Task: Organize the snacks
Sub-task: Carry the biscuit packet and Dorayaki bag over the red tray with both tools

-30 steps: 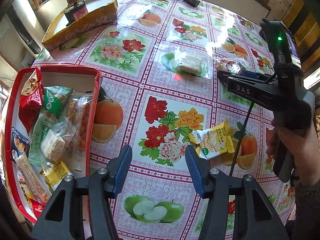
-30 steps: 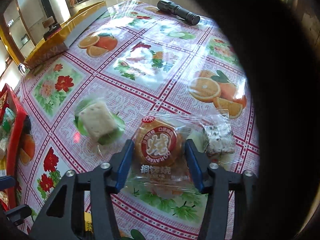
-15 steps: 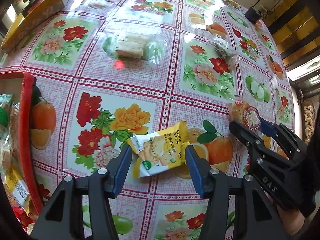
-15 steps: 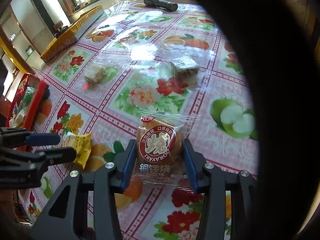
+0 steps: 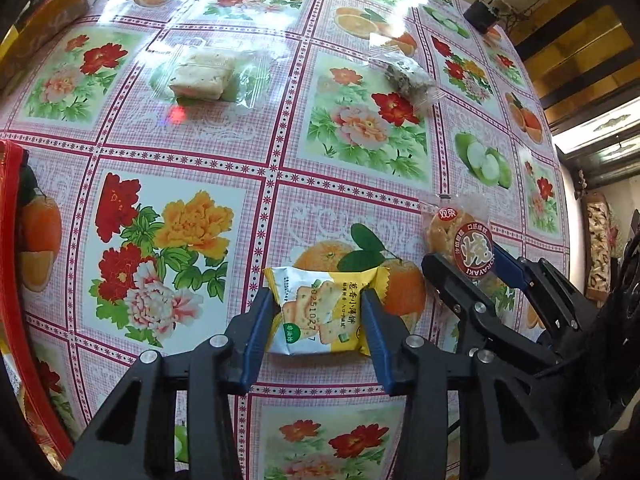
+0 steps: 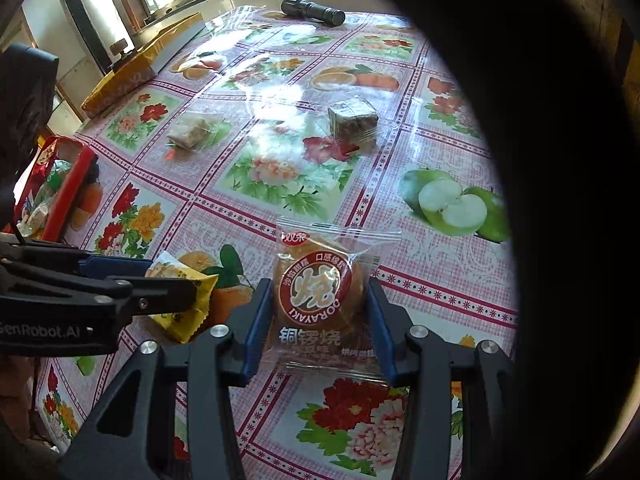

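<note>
1. The left gripper [image 5: 318, 312] was clamped on the yellow cracker packet [image 5: 326, 312], its blue pads pressed against the packet's two sides; the right gripper [image 6: 318, 316] likewise gripped the dorayaki pack [image 6: 320, 296].
2. The cracker packet was yellow with a white panel, printed with square crackers and a green round mark. The dorayaki pack was clear film over a round brown cake, with a red-ringed label reading DORAYAKI.
3. Both packs sat low over the floral tablecloth [image 5: 360, 128], close to an orange print; whether they touched it could not be told.
4. Further out lay a pale nougat block [image 5: 200, 76] in clear wrap and a dark speckled bar [image 5: 408, 76], well apart from each other and from both grippers.
5. The red tray [image 6: 68, 196], holding several snack packs, stood at the left edge; a yellow box [image 6: 136, 68] and a black flashlight [image 6: 312, 10] lay at the far side.
6. In the right wrist view the left gripper crossed the lower left, just beside the dorayaki pack, partly hiding the cracker packet.
7. Each pack lay between its gripper's fingertips, projecting forward beyond them.
</note>
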### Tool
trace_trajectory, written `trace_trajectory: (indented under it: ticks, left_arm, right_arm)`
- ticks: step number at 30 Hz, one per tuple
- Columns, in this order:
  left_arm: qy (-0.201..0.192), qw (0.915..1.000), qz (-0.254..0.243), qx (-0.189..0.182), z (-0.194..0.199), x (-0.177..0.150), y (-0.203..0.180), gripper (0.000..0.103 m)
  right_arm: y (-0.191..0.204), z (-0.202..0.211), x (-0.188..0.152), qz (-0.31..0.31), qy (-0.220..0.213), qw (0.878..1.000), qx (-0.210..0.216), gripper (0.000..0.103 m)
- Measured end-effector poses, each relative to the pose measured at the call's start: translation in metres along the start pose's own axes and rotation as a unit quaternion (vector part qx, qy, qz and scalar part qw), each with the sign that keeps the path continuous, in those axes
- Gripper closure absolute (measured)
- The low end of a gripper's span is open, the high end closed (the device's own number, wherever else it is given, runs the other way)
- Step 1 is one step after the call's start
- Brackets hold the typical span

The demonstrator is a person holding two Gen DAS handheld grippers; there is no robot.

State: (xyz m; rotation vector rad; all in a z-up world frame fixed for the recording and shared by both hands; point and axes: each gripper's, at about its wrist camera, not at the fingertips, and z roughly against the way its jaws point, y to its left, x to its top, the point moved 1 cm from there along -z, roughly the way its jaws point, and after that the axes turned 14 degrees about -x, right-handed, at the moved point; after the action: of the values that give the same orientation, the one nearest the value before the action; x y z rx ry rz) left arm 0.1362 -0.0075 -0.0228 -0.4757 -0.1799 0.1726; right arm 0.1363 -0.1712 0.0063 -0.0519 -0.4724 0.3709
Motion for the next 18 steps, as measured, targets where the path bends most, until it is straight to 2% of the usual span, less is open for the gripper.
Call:
trace_trajectory:
  ticks: [3,11,18]
  left_arm:
    - [0.005,0.9999,-0.004,-0.015,0.003,-0.009,0.001,0.061]
    - [-0.001,0.9984,-0.053,-0.02,0.017,-0.033,-0.003,0.062]
    - [0.013,0.9963,-0.08,-0.026,0.027,-0.067,0.006,0.062]
  right_arm:
    - [0.002,0.004,-0.007,-0.002,-0.001,1.0,-0.003,0.056]
    - [0.003,0.026,-0.037,-0.018,-0.003,1.0,-0.003,0.056]
    - [0.01,0.05,-0.063,-0.029,-0.003,1.0,-0.009,0.056]
